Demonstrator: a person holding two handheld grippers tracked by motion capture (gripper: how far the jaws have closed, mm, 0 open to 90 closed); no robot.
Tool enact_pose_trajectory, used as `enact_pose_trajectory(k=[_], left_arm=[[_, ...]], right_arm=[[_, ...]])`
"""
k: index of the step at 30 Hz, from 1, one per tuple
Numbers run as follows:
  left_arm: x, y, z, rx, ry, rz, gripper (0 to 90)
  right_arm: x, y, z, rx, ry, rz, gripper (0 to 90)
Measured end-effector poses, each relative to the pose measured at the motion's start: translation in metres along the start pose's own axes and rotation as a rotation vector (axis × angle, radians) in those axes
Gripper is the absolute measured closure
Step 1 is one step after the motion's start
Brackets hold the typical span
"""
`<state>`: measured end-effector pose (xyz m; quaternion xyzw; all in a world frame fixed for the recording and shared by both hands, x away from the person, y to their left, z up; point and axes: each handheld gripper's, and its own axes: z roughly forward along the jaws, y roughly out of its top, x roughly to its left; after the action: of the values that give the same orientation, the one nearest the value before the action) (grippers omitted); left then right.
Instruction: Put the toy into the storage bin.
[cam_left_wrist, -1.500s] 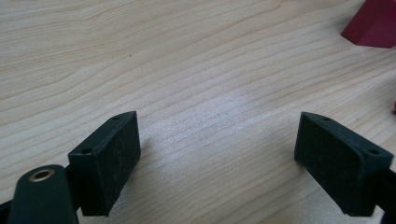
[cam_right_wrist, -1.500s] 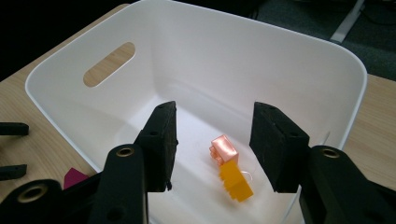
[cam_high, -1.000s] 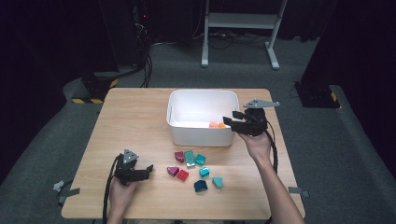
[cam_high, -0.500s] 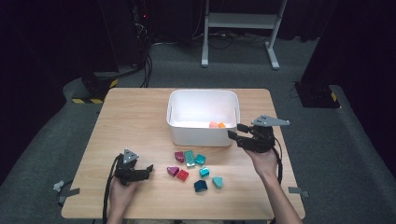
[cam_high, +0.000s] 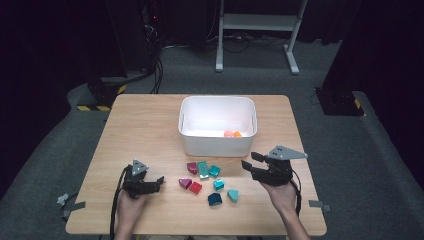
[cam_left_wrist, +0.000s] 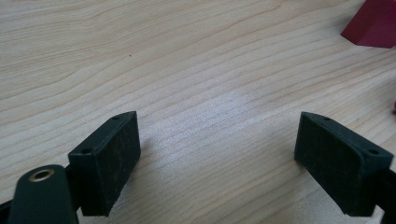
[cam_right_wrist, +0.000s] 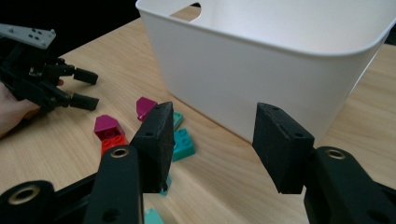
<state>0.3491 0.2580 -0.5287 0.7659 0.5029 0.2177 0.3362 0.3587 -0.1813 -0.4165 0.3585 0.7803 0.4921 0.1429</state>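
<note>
The work in hand looks like clearing small plastic building blocks off the wooden counter (cam_high: 150, 130) into the white plastic tub (cam_high: 218, 145), where two orange pieces (cam_high: 232, 133) already lie against the near wall.

The right hand-held gripper (cam_high: 248, 166) hovers just in front of the tub's near right corner, jaws spread with nothing between them, and points left toward the loose blocks. From that side it can probably take the nearest blocks and lift them a short way over the rim.

The left hand-held gripper (cam_high: 159, 181) rests low on the counter near the front left, jaws spread and empty. It points toward the cluster, so it may be waiting its turn there without crowding the other hand.

The blocks lie scattered between the two grippers, just in front of the tub:
- a magenta block (cam_high: 192, 167) and two teal bricks (cam_high: 203, 169) nearest the tub
- a second magenta wedge (cam_high: 185, 183) touching a red brick (cam_high: 195, 187)
- a dark teal block (cam_high: 215, 199) and a pale teal one (cam_high: 232, 195) closest to the person
</note>
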Motion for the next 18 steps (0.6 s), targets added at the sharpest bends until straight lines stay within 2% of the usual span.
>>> enact_pose_trajectory(k=[6,13,18], left_arm=[[0.0,0.0,0.0,0.0,0.0,0.0,14.6],[0.0,0.0,0.0,0.0,0.0,-0.001,14.6],[0.0,0.0,0.0,0.0,0.0,0.0,14.6]], right_arm=[[0.003,-0.018,0.002,0.01,0.0,0.021,48.3],[0.011,-0.033,0.005,0.03,-0.006,0.005,48.3],[0.019,-0.052,0.011,0.045,0.006,0.002,48.3]])
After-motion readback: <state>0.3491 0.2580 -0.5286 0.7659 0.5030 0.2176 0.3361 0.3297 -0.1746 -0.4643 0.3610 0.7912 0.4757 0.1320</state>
